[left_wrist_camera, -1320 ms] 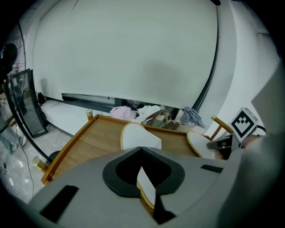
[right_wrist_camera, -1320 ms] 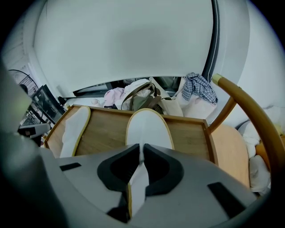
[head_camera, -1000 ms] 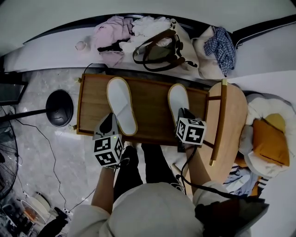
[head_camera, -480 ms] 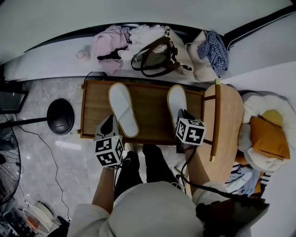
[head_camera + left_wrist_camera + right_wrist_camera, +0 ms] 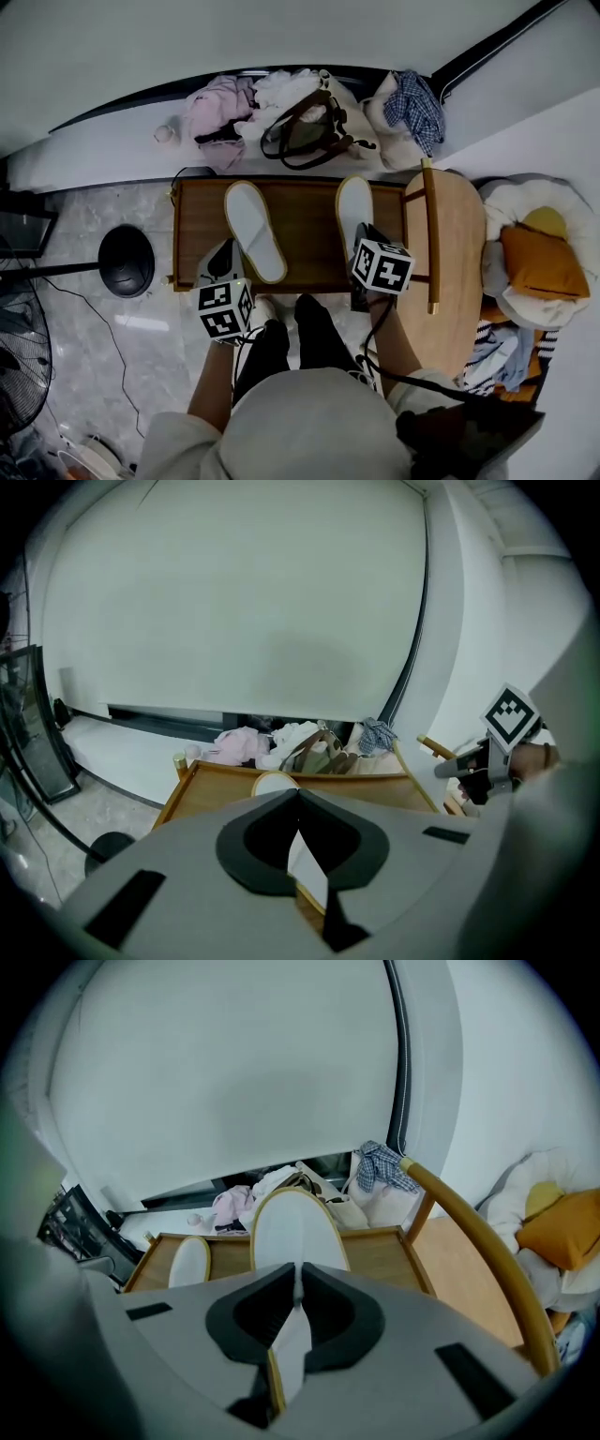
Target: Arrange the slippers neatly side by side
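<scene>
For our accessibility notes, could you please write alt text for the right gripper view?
The right gripper is shut on the near end of a white slipper over a wooden tray table. A second slipper is at its left; clothes are piled behind.

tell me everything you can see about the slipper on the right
The right slipper is flat and white with a tan edge trim, soft fabric by the look. Its toe points away from the person, over the wooden table. The right hand-held gripper is shut on its heel edge. It is apart from the left slipper.
</scene>
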The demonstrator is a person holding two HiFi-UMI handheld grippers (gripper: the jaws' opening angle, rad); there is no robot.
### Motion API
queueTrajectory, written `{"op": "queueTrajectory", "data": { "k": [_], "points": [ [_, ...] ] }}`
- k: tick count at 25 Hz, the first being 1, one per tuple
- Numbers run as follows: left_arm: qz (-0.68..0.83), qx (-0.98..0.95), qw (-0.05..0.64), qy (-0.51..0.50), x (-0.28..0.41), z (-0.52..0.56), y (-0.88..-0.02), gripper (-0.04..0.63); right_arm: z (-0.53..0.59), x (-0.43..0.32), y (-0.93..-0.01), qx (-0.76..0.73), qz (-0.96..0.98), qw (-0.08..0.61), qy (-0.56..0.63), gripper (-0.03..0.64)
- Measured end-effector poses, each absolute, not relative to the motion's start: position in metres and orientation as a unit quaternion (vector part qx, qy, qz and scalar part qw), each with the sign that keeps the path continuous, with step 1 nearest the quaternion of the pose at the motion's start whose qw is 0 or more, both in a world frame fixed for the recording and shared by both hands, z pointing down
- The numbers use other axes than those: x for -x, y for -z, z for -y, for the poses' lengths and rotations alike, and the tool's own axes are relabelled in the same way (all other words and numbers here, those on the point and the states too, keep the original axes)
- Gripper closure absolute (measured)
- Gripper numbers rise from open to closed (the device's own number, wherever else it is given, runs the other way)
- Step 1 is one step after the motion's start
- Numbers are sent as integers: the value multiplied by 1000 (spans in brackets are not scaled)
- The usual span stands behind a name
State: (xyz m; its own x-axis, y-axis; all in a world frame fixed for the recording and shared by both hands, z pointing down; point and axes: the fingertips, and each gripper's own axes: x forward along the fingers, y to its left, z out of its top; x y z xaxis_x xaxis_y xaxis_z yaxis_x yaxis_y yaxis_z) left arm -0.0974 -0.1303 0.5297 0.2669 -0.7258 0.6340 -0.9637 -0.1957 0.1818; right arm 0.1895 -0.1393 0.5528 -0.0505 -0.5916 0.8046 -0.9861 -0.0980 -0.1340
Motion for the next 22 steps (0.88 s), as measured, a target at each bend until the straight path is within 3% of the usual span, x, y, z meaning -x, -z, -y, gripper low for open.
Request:
{"op": "queueTrajectory", "data": {
  "k": [8, 22],
  "points": [
    [544, -764, 266, -222, 104, 137, -522, 578, 135, -175, -549, -662, 594, 227, -397, 569],
    [521, -767, 278, -251, 111, 145, -549, 578, 137, -172, -591, -677, 555, 226, -428, 569]
  ]
}}
